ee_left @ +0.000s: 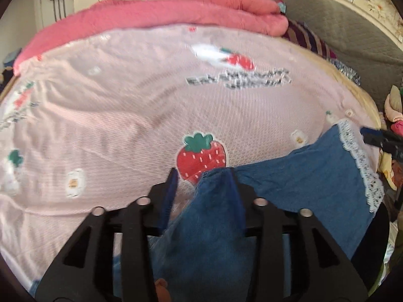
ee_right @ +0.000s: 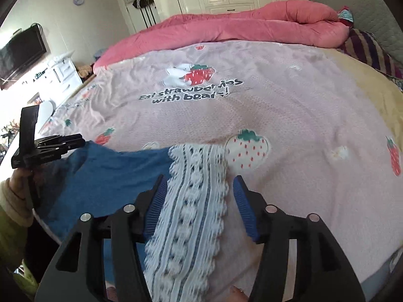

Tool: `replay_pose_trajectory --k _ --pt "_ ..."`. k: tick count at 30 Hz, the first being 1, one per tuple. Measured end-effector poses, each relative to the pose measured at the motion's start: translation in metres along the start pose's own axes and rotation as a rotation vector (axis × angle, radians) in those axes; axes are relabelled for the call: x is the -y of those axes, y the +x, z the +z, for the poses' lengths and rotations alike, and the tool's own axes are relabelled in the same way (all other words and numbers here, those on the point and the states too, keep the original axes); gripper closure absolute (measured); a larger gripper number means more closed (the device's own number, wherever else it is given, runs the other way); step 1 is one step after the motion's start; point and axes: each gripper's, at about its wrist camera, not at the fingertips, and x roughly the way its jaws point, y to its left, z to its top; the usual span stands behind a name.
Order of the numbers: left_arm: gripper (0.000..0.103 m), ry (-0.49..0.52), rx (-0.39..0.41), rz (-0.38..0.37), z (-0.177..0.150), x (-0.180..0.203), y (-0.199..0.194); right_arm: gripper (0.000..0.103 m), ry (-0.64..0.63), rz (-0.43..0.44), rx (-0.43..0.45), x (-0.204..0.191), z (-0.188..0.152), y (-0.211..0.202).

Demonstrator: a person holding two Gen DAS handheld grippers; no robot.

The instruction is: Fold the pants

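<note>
Both tools parted over pink strawberry bedspread (ee_right: 289, 115): left tool (ee_left: 202, 173) around blue pants (ee_left: 289, 176), unclamped; right tool (ee_right: 199, 183) around lace hem (ee_right: 196, 176), at six o'clock.

pants (ee_left: 289, 176) blurred, lace hem (ee_right: 191, 201) cut off below

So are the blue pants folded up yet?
Not yet. The blue pants lie rumpled on the strawberry blanket, lace hem loose between the right claw's open jaws.
</note>
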Motion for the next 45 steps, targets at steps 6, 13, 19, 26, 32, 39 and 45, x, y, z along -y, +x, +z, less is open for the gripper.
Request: replay_pose_trajectory --k 6,13,19,26,32,39,45 --pt "0.058 0.077 0.091 -0.019 -0.035 0.043 -0.058 0.047 -0.003 -0.045 -0.041 -0.011 -0.053 -0.036" --pt "0.057 0.137 0.019 -0.025 -0.101 0.071 -0.078 0.047 0.038 -0.030 -0.084 -0.015 -0.086 -0.045" --pt "0.055 -0.002 -0.073 0.167 -0.131 0.015 -0.080 0.095 0.000 -0.021 -0.132 -0.027 -0.088 -0.027" --pt "0.063 -0.071 -0.098 0.124 -0.126 -0.024 -0.083 0.097 -0.040 -0.007 -0.162 -0.034 -0.098 -0.040" --pt "0.067 -0.046 -0.100 0.102 -0.134 -0.026 -0.080 0.097 -0.051 -0.039 -0.233 -0.027 -0.110 -0.017" --pt "0.048 0.011 -0.055 0.085 -0.132 -0.009 -0.095 0.082 0.005 -0.006 -0.207 -0.016 -0.106 -0.031" --pt "0.031 0.094 0.083 0.028 -0.095 0.032 -0.126 0.054 0.045 0.000 -0.071 -0.005 -0.083 -0.059"
